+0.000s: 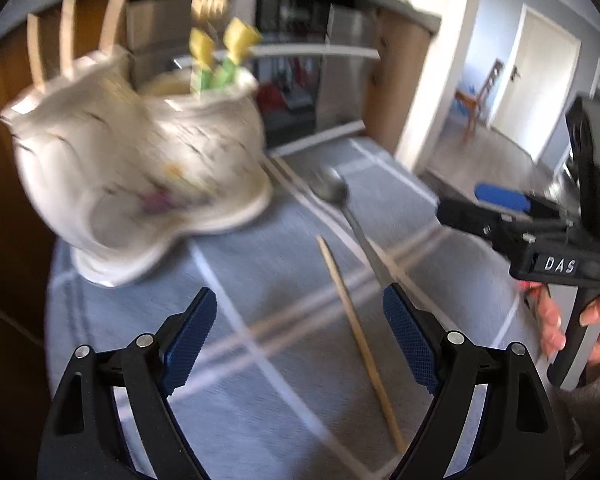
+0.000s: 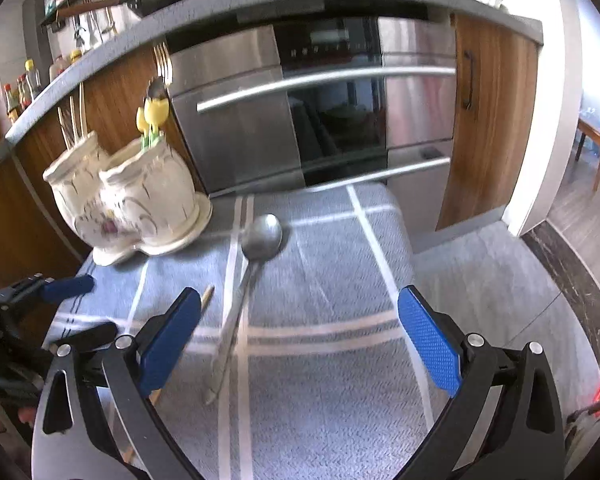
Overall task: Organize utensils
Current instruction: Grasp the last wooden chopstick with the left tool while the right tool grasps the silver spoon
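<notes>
left gripper (image 1: 300, 344): jaws apart, empty
right gripper (image 2: 300, 344): jaws apart, empty
spoon (image 2: 260, 236): flat on blue cloth (image 2: 324, 380), beside chopstick (image 1: 360, 340)
holder (image 2: 132, 200): far left of cloth, holds forks, chopsticks

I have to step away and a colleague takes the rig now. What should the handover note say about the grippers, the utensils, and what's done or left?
Left gripper: open, empty, above the cloth near the chopstick.
Right gripper: open, empty, above the spoon handle.
Holder: stands at the far left of the blue cloth. One cup holds chopsticks, the other a fork and yellow-handled utensils.
Done: those are already in the holder.
Left: the spoon and the single chopstick lie loose on the cloth, side by side; both probably go into the holder.
</notes>
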